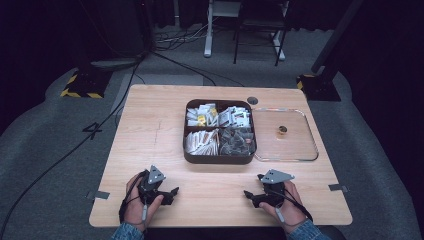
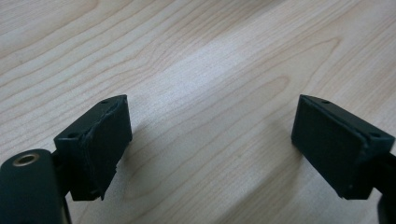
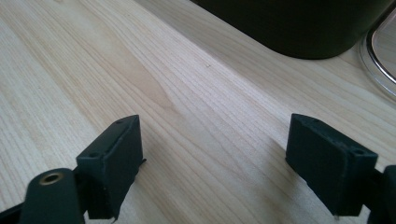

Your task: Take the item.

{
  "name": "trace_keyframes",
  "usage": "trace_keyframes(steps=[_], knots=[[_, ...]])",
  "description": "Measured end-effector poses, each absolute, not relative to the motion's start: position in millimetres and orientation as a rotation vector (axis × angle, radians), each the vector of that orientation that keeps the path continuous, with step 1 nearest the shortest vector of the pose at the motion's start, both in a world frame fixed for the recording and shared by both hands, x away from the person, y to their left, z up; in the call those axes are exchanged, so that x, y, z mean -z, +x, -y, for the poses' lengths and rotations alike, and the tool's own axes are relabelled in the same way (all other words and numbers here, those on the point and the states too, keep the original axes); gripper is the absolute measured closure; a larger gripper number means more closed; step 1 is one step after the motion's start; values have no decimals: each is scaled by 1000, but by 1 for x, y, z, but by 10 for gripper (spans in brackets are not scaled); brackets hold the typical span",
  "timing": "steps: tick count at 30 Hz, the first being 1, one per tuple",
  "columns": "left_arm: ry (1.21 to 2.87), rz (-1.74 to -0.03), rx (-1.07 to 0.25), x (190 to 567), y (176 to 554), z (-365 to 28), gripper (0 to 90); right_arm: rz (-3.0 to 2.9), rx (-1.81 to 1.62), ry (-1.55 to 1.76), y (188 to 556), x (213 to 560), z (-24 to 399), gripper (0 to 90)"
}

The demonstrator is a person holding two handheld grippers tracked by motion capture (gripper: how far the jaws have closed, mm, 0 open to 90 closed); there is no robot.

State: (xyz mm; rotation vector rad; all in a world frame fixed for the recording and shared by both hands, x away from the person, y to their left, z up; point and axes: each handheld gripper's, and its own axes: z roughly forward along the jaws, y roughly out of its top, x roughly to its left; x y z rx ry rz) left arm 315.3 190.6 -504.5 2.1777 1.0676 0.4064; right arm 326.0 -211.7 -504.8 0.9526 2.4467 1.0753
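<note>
Two black two-jaw grippers, both parked near the front edge of the pale wooden table (image 1: 150, 135): left gripper (image 1: 169, 195) at about 7 o'clock from the dark brown square four-compartment box (image 1: 218, 160), right gripper (image 1: 253, 185) at about 5 o'clock from it, each well apart from the box. Jaws of both spread wide, nothing between them but bare wood grain, seen close in the left gripper view (image 2: 210, 140) and the right gripper view (image 3: 212, 154). Box sitting just past table centre toward 12 o'clock, its compartments full of small paper and foil sachets (image 1: 202, 142). Clear plastic square lid (image 1: 300, 145) with a small gold knob (image 1: 282, 130) lying flat at 3 o'clock from the box, touching or almost touching its side. Judging by that layout, work apparently at its very start: lid already off, no sachet lifted out, nothing on the open tabletop, every pick or the re-lidding yet to do. As for differences between views: from the high view, the whole layout, sachet colours, knob, and the person's hands and denim cuffs; from the right gripper view, the dark rounded near wall of the box (image 3: 289, 28) and a curved sliver of lid edge (image 3: 380, 60) toward 1 to 2 o'clock; from the left gripper view, plain table surface beyond the pads.
</note>
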Motion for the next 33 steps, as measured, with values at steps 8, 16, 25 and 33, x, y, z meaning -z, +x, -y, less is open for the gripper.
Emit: trace_keyframes(steps=[8, 16, 25, 33], knots=[[2187, -1051, -393, 505, 318, -191, 105, -2446, -1076, 953, 326, 505, 211, 188], [2189, -1049, -399, 505, 320, -191, 103, -2463, -1140, 946, 323, 502, 210, 388], [2188, -1045, -389, 505, 322, -190, 103, -2407, -1322, 979, 325, 473, 203, 483], [2191, -1039, -384, 505, 322, -191, 102, -2417, -1334, 1057, 341, 452, 204, 490]])
